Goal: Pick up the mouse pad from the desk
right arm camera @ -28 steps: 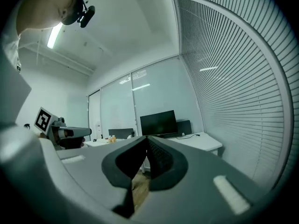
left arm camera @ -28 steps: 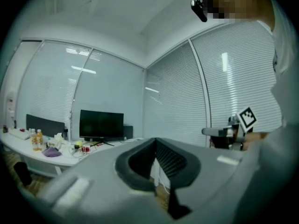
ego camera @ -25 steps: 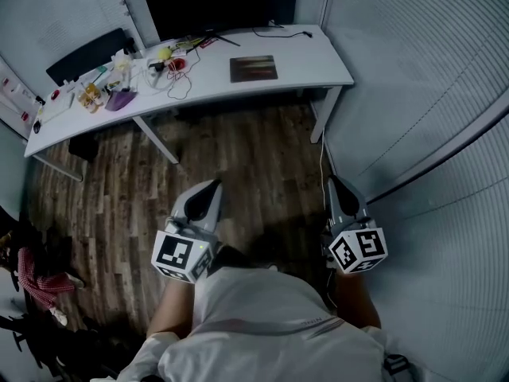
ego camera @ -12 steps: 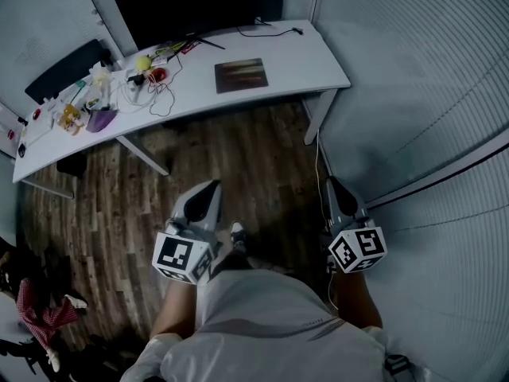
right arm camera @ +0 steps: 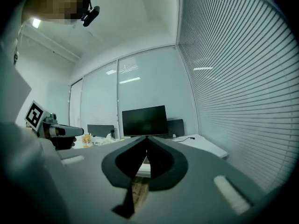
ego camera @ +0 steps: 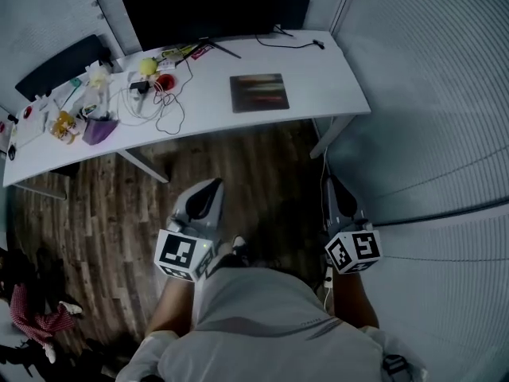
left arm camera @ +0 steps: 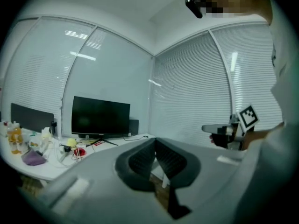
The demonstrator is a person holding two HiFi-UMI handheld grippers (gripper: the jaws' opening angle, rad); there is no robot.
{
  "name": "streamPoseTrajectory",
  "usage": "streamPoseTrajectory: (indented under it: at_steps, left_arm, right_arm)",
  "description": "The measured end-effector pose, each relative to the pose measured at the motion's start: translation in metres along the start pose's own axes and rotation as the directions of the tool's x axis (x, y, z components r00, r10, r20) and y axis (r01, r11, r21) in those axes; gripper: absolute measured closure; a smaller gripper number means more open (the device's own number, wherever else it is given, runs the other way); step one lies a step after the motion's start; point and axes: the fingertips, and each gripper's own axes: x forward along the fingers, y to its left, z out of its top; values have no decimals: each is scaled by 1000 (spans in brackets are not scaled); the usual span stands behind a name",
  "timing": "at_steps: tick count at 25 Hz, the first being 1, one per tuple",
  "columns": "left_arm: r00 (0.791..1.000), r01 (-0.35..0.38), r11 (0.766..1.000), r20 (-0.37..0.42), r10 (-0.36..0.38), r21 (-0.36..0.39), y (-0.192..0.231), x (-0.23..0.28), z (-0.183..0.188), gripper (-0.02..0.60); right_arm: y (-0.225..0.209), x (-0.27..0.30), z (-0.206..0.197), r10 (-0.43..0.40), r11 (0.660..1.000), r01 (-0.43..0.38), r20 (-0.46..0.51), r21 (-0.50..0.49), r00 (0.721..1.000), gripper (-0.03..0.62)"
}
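Note:
The mouse pad [ego camera: 258, 92], a dark rectangle, lies flat on the right half of the white desk [ego camera: 334, 94] in the head view. Both grippers hang over the wooden floor well short of the desk, pointing towards it. My left gripper [ego camera: 211, 186] is shut with nothing in it, its jaws meeting at a point [left arm camera: 155, 142]. My right gripper [ego camera: 332, 184] is also shut and empty [right arm camera: 146, 139]. In both gripper views the jaws hide the pad. Each gripper also shows in the other's view, the right gripper [left arm camera: 219, 129] and the left gripper [right arm camera: 60, 130].
A black monitor [ego camera: 199, 6] stands at the desk's back, with a cable [ego camera: 294, 42] trailing right. Cables, a red object [ego camera: 165, 81], a purple item [ego camera: 99, 130] and small bottles crowd the desk's left half. Window blinds [ego camera: 445, 102] curve along the right. A desk leg [ego camera: 330, 138] stands ahead.
The desk and mouse pad have grown larger and lower in the head view as the person walked towards them. Both grippers have stayed shut and kept their pose in front of the body.

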Motion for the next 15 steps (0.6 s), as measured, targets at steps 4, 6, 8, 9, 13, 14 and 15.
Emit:
streamPoseTrajectory:
  at_steps: [4,6,8,9,13,14,15]
  left_arm:
    - [1000,11,1000,-4,-11,3,46,19,2,578]
    - [1000,-2,1000,-3,2,8,66,26,3,578]
    - [1000,-22,1000,13,22,6,82,29,7,578]
    - [999,-28,1000,17,28,-1,88,30,8,578]
    - [999,-32,999,18,32,-15,102,41,8,578]
    - [999,-34,999,19,34,-15,105,45,9,578]
    - [999,-36,999,20,36,-19,107,47,11,578]
  right_arm:
    - [13,50,-3,-8,1000,8,-19,-2,1000,588]
    - [19,71,-6,7,1000,-7,-31,-6,1000,588]
    - [25,86,-7,24,1000,-24,-39,-10,999,588]
    - [26,92,-7,29,1000,-29,-43,-11,999,588]
    - [23,118,-2,44,999,-44,-42,-19,998,588]
    - [22,124,-1,49,999,-50,-41,-17,998,588]
    - [22,130,0,56,998,-56,-44,-14,997,588]
